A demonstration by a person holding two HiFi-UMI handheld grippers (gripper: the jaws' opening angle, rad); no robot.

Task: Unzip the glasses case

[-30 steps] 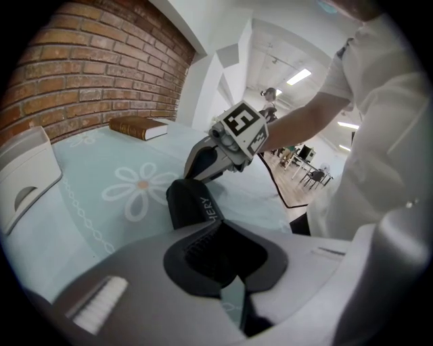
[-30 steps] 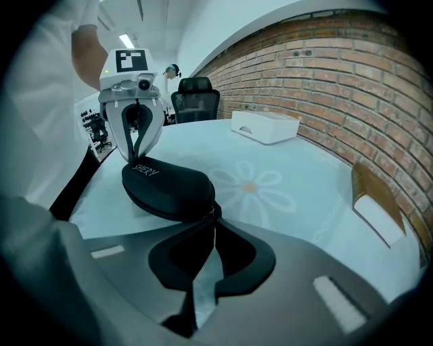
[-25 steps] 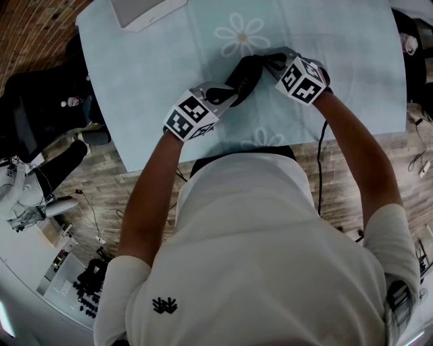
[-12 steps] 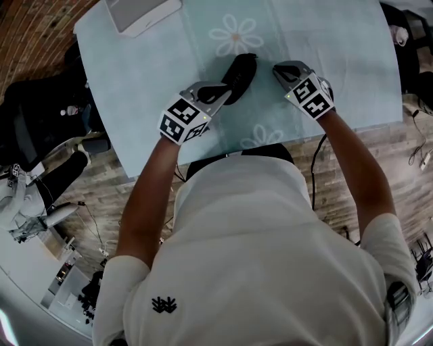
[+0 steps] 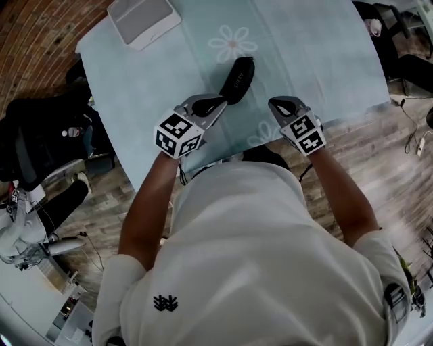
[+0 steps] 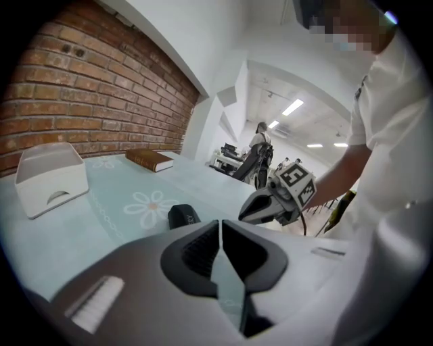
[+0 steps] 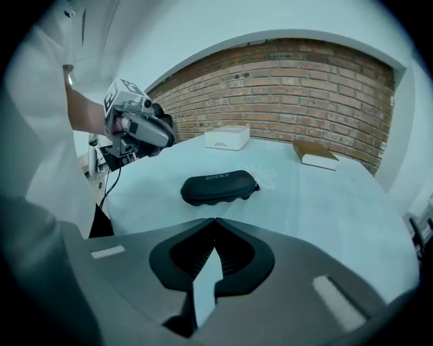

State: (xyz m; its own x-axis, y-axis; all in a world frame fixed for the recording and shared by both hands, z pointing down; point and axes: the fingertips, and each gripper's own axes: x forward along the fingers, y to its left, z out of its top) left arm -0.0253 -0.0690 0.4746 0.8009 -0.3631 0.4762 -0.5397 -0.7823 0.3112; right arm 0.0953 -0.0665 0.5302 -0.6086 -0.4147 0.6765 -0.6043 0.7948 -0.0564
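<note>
The black glasses case (image 5: pixel 237 78) lies on the light blue tablecloth, just below a printed daisy (image 5: pixel 232 44). In the right gripper view the case (image 7: pixel 220 186) rests flat with its lid down and pale lettering on top. My left gripper (image 5: pixel 221 103) is shut and empty, its tips just short of the case's near end; from its own camera the case (image 6: pixel 184 216) peeks out beyond the shut left gripper (image 6: pixel 220 223). My right gripper (image 5: pixel 276 104) is also shut on nothing, a hand's width right of the case. The right gripper (image 7: pixel 214 220) points at the case from a distance.
A white box (image 5: pixel 142 19) stands at the table's far left corner. A brown book (image 6: pixel 150 159) lies further back. The table's near edge (image 5: pixel 203 162) runs close under both grippers, with wooden floor beyond it.
Both grippers were at the case a second ago. The right gripper has come off its end and drawn back toward the person; the left has also backed off a little.
</note>
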